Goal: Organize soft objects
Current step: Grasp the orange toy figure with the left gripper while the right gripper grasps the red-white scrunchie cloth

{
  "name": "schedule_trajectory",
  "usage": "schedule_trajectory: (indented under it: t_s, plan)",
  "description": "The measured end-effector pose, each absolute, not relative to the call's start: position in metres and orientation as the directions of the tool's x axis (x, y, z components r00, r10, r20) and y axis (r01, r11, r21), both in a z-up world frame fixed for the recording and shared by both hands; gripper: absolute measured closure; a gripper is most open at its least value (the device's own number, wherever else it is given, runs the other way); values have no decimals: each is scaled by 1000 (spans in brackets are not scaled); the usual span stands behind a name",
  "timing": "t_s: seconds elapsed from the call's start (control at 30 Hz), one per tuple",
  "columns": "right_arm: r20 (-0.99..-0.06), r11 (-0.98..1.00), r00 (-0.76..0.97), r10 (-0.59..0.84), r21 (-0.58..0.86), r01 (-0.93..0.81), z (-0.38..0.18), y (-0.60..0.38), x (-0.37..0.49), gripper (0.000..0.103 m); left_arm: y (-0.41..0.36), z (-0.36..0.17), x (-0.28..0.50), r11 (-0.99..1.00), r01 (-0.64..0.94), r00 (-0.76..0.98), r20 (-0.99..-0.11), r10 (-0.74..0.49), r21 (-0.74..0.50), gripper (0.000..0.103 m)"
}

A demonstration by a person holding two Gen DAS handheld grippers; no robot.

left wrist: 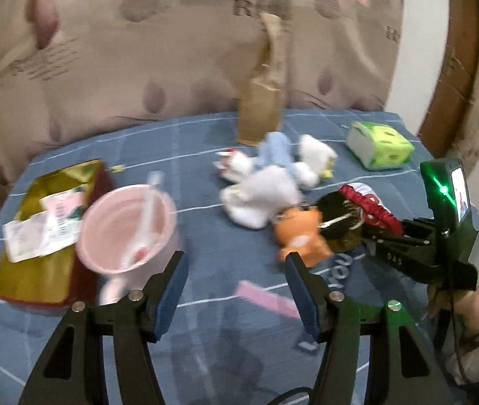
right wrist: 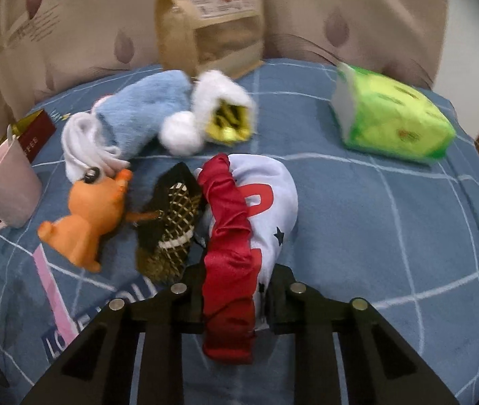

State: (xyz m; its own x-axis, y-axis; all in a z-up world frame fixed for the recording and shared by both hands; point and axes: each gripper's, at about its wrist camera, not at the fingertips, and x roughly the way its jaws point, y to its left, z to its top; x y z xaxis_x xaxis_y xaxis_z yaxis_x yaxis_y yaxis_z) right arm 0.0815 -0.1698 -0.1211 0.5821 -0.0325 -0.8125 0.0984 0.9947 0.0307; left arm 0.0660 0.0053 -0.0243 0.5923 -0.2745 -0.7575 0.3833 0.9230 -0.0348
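Right gripper [right wrist: 229,290] is clamping the red scrunchie [right wrist: 229,236], which is lying on the blue bedsheet [right wrist: 374,236] beside the orange plush [right wrist: 87,216]. Left gripper [left wrist: 236,290] is hovering with jaws wide, empty.

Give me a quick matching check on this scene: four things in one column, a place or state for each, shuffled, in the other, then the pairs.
1. red scrunchie
2. left gripper
3. pink cup
4. green tissue pack

A. jaws apart, nothing between them
B. lying alone at the bed's far right
C. clamped in the right gripper
D. holds a spoon, beside the gold box

Pairs: 1-C, 2-A, 3-D, 4-B
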Motion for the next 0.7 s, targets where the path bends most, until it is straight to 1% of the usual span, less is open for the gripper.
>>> schedule_trajectory:
  t_s: [0.07, 0.17, 0.3, 0.43, 0.53, 0.7]
  plan:
    - [-814, 992, 579, -53, 26, 126, -121, -177, 73, 82, -12, -29, 71, 912, 407, 571, -767, -292, -44, 42]
    - [-815, 985, 577, -50, 57, 165, -123, -190, 65, 82, -30, -37, 79, 897, 438, 531, -787, -314, -62, 42]
    - [-815, 984, 578, -43, 65, 165, -124, -189, 66, 81, -54, -49, 89, 882, 464, 486, -810, -328, -79, 42]
    - [-813, 985, 581, -44, 60, 159, -126, -186, 68, 80, -71, -59, 101, 880, 470, 461, -830, -314, -72, 42]
    - [-811, 985, 584, -36, 70, 158, -127, -183, 67, 79, -82, -71, 115, 889, 455, 444, -855, -269, -43, 42]
    - [-810, 987, 585, -38, 61, 149, -126, -184, 68, 79, -90, -93, 131, 900, 435, 394, -892, -220, -30, 42]
